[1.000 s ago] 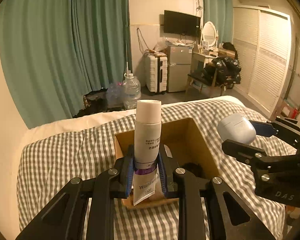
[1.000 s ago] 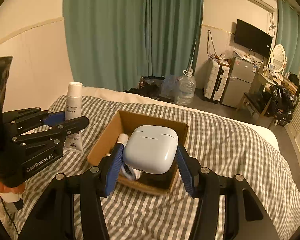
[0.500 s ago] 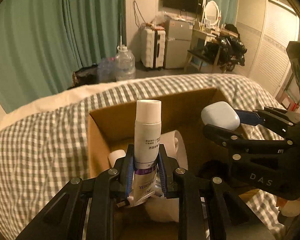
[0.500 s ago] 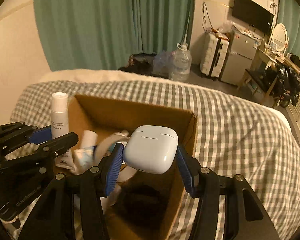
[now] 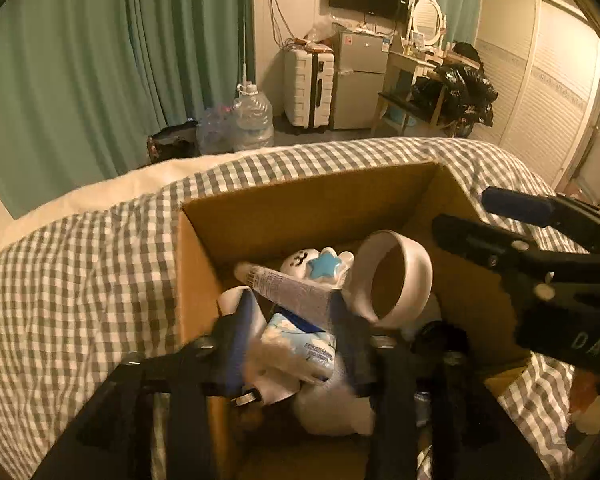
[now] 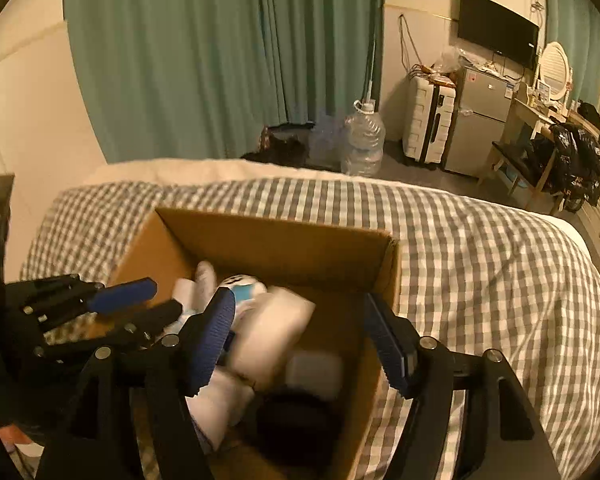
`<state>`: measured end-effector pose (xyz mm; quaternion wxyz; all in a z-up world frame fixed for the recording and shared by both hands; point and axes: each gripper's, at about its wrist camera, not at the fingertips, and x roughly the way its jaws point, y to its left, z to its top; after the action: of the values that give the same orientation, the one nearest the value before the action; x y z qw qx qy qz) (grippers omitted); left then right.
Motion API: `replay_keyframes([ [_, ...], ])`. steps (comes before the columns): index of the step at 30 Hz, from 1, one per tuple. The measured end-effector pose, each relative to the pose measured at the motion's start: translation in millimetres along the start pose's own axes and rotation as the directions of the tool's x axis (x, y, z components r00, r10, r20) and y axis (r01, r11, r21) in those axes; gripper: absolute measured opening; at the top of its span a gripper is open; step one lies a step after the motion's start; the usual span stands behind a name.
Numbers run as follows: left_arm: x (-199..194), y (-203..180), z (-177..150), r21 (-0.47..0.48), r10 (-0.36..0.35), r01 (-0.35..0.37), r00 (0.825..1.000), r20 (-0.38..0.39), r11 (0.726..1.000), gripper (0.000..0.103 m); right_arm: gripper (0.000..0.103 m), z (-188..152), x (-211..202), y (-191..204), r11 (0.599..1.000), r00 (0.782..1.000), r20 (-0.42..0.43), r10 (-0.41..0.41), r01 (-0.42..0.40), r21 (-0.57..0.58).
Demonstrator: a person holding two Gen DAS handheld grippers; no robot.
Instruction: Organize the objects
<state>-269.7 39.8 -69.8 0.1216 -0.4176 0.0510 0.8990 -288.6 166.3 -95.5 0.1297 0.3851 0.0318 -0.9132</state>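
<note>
Left wrist view: left claw [image 5: 294, 326] low over the cardboard box [image 5: 300, 208] on the checked bed [image 5: 80, 264], jaws opening, nothing pinched. Grey tube [image 5: 288, 290] lying loose across the box contents, tipped toward the far wall, beside a white roll [image 5: 396, 276] and a star-marked toy [image 5: 316, 264]. Best to finish spreading fully, then lift straight up so the pads don't drag the tube back out.

Right wrist view: right claw [image 6: 300, 340] above the same box [image 6: 276, 236], jaws opening and empty. White earbud case [image 6: 314, 372] blurred, down among the contents. Same advice: rise clear of the near wall and of the left claw [image 6: 140, 304] close alongside.
</note>
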Motion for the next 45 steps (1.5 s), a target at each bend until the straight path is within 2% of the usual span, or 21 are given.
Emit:
replay_keyframes([
  [1, -8, -1, 0, 0.001, 0.008, -0.008, 1.000, 0.014, 1.000, 0.064, 0.067, 0, -7, 0, 1.000, 1.000, 0.007, -0.003, 0.003, 0.001],
  [2, -16, -1, 0, -0.002, 0.014, -0.014, 0.999, 0.030, 1.000, 0.067, 0.067, 2, -13, -1, 1.000, 1.000, 0.012, -0.008, 0.008, 0.001],
  [6, -46, -4, 4, -0.004, 0.034, -0.034, 0.997, 0.064, 0.999, 0.070, 0.070, 6, -43, 0, 0.999, 0.999, 0.035, -0.032, 0.032, 0.005],
  [8, -66, -4, 5, 0.001, 0.048, -0.048, 0.995, 0.091, 0.999, 0.077, 0.072, 9, -61, -2, 0.999, 0.998, 0.053, -0.036, 0.035, 0.020],
  [12, -104, -5, 13, 0.002, 0.070, -0.071, 0.986, 0.151, 0.997, 0.082, 0.074, 16, -96, -3, 0.999, 0.995, 0.088, -0.045, 0.043, 0.021],
  [15, -139, -8, 16, 0.005, 0.104, -0.107, 0.969, 0.223, 0.994, 0.087, 0.082, 19, -123, 0, 0.998, 0.991, 0.120, -0.059, 0.058, 0.014],
  [20, -183, -12, 17, 0.001, 0.142, -0.150, 0.942, 0.303, 0.989, 0.093, 0.086, 18, -163, 6, 0.997, 0.982, 0.175, -0.075, 0.074, 0.013],
  [29, -241, -14, 14, -0.027, 0.182, -0.186, 0.906, 0.381, 0.982, 0.097, 0.096, 14, -230, 17, 0.994, 0.950, 0.295, -0.101, 0.106, 0.002],
  [35, -280, -23, 9, -0.050, 0.208, -0.208, 0.865, 0.457, 0.977, 0.101, 0.099, 3, -268, 27, 0.990, 0.928, 0.349, -0.130, 0.141, -0.007],
  [39, -298, -28, 7, -0.053, 0.204, -0.205, 0.848, 0.489, 0.977, 0.102, 0.100, -3, -286, 29, 0.987, 0.917, 0.371, -0.148, 0.162, -0.007],
  [42, -304, -32, 1, -0.054, 0.207, -0.209, 0.837, 0.506, 0.976, 0.103, 0.101, -9, -295, 31, 0.980, 0.898, 0.401, -0.182, 0.199, 0.001],
  [45, -305, -37, -15, -0.076, 0.240, -0.237, 0.808, 0.538, 0.969, 0.103, 0.101, -20, -301, 36, 0.966, 0.871, 0.437, -0.223, 0.258, -0.022],
])
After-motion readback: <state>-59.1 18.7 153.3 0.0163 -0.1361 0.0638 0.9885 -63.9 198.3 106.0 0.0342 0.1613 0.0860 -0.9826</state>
